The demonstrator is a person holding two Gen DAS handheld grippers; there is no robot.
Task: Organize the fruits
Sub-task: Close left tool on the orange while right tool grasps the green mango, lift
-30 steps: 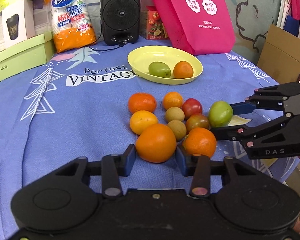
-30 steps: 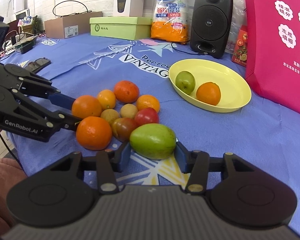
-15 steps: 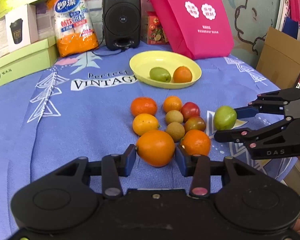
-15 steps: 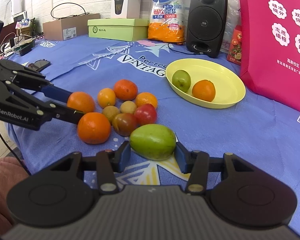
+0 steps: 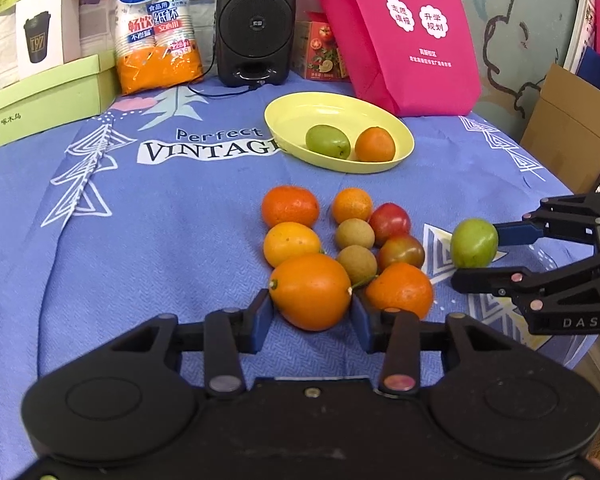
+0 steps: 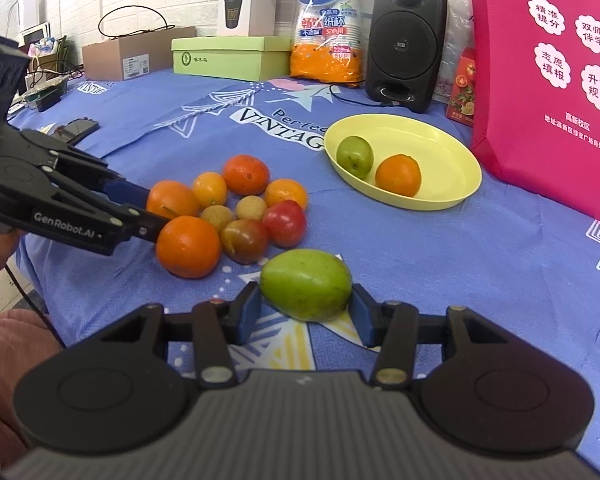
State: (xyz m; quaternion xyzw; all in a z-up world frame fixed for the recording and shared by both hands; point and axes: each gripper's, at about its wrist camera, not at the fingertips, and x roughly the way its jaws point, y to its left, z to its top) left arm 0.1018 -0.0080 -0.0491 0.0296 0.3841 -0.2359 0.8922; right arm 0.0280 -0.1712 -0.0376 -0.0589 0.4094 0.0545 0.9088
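Here the coming move turns on the shallow yellow oval plastic dish (image 6: 458,196), which lies ahead of both tongs, beyond the cluster of loose fruit on the blue printed cloth of the desk (image 5: 160,240). The right tongs (image 6: 306,314) are closed on a green oval fruit (image 6: 306,283), its long axis lying across the fingers; it seems raised slightly off the cloth, on the near side of the dish and apart from the cluster. The left tongs (image 5: 310,322) are closed on a large orange oval citrus fruit (image 5: 310,290), long axis likewise crosswise, which touches its neighbours in the cluster. The right tongs are judged nearer the dish. In the dish two fruits are counted: one green, one orange. Short of the dish ten are counted: five orange or yellow-orange, two small tan, two reddish, one green.
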